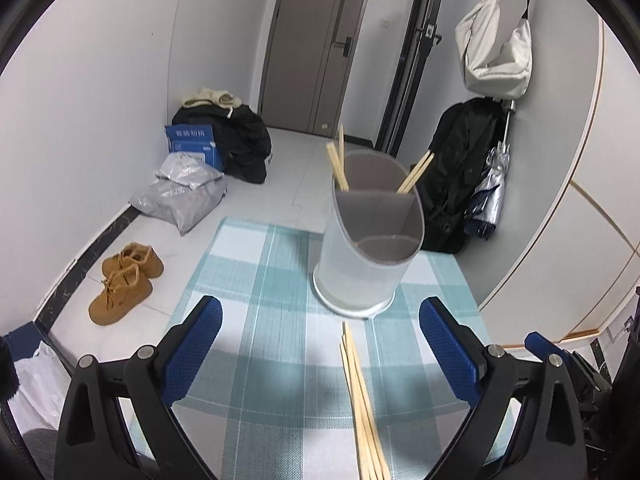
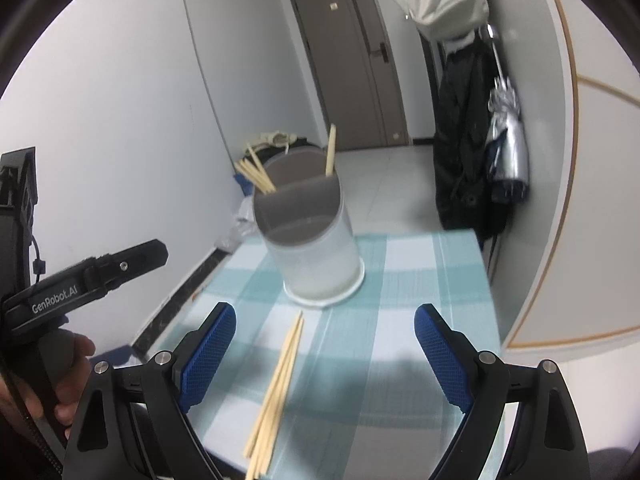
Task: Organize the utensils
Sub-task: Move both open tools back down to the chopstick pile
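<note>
A frosted white utensil holder (image 1: pixel 362 256) (image 2: pixel 316 256) with grey inner dividers stands on a teal checked tablecloth (image 1: pixel 256 280) (image 2: pixel 408 276). Several wooden chopsticks (image 1: pixel 339 168) (image 2: pixel 256 176) stick up from its rear compartment. A loose bundle of chopsticks (image 1: pixel 362 396) (image 2: pixel 278 384) lies flat on the cloth in front of the holder. My left gripper (image 1: pixel 320 344) hovers open above the cloth, the bundle lying below, between its blue pads (image 1: pixel 194 350). My right gripper (image 2: pixel 324 350) is open too, with the bundle under its left side. Nothing is held.
The left gripper's body (image 2: pixel 80 280) and the hand holding it (image 2: pixel 68 380) show at the right wrist view's left edge. On the floor: brown shoes (image 1: pixel 124 280), plastic bags (image 1: pixel 180 196), a blue box (image 1: pixel 194 144). A black coat (image 1: pixel 464 172) and umbrella (image 2: pixel 508 136) hang beyond the table's far right corner.
</note>
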